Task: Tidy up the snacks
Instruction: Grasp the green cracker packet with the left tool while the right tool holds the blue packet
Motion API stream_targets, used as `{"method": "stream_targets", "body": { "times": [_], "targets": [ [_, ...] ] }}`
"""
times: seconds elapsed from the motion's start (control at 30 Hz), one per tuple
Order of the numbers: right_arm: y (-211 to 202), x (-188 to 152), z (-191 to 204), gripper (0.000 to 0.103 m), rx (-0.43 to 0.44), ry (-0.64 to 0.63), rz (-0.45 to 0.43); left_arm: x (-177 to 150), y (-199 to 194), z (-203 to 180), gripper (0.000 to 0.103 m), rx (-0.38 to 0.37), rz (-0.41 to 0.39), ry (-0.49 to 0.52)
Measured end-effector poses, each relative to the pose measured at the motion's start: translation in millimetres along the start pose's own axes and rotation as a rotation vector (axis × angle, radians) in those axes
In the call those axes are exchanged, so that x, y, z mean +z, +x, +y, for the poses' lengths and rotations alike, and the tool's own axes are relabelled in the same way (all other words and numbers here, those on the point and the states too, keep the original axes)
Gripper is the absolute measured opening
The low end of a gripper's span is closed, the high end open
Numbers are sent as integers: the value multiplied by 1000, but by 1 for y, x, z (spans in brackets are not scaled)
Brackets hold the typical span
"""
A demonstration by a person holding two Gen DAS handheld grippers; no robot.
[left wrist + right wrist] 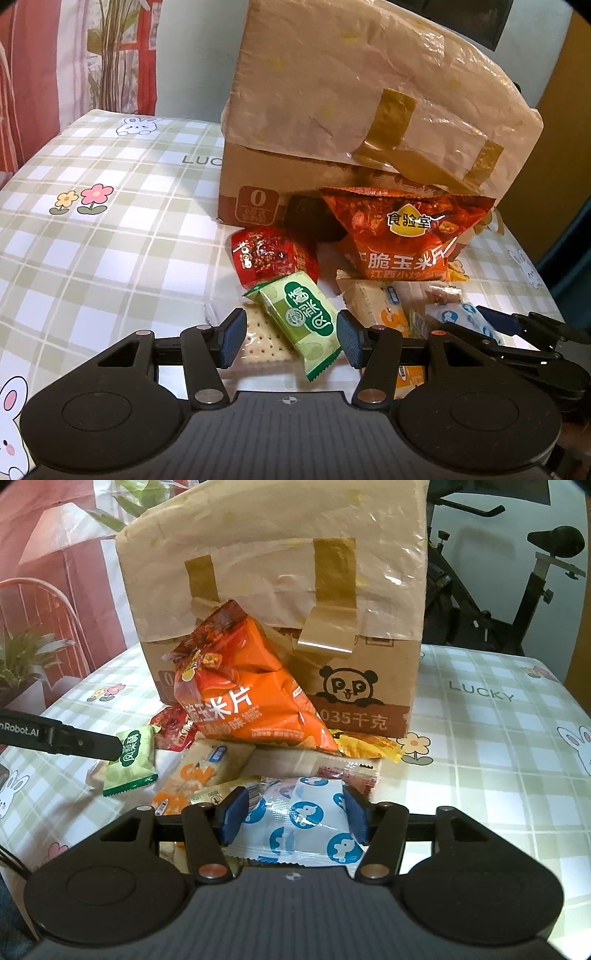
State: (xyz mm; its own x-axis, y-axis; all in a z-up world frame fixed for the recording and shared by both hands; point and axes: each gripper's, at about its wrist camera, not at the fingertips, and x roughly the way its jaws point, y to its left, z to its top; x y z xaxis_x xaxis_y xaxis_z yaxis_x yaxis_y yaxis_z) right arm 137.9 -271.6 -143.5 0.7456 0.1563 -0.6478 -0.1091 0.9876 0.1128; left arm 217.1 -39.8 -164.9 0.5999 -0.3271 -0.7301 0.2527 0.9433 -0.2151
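Snack pile, heaped on the table [480, 746] against the front of a taped cardboard box [280, 602]; table covered in a green check cloth with rabbits and flowers. Right gripper [293, 814]: fingers [232, 814] part-closed around a white packet with blue roundels [310, 823], pads at or against its two side edges, the wrapper bulging between them; full pinch not certain from this view. Left gripper [291, 338]: fingers [231, 339] about half open, straddling a green packet [303, 321] that lies on a clear sleeve of crackers [264, 345]; a gap shows on each side, so nothing is held. Also present: large orange chip bag [243, 705] leaning on the box; red wrapped sweet [271, 256]; orange-and-white bar [199, 771]; yellow packet [365, 746]. Handling note for the step in hand, judged: the white packet is slack and air-filled, so a squeeze across its middle rather than the crimped end should hold best; lift straight up to avoid dragging the neighbours beneath; the left fingers ought to close on the green packet alone, clear of the crackers under it; keep both grippers apart, as they work close together.
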Motion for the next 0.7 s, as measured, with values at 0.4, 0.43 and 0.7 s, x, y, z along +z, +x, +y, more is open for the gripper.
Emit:
{"method": "stream_targets", "body": {
  "times": [0.4,0.43,0.7],
  "targets": [
    [-3,-5,-5,52,-14,29,27,0,14,-9,57,4,16,4],
    [-3,-5,-5,51,-14,29,23,0,16,-12,57,16,17,11],
    [-4,-5,-3,51,-9,20,16,4,34,-27,58,105,-4,54]
  ]
}}
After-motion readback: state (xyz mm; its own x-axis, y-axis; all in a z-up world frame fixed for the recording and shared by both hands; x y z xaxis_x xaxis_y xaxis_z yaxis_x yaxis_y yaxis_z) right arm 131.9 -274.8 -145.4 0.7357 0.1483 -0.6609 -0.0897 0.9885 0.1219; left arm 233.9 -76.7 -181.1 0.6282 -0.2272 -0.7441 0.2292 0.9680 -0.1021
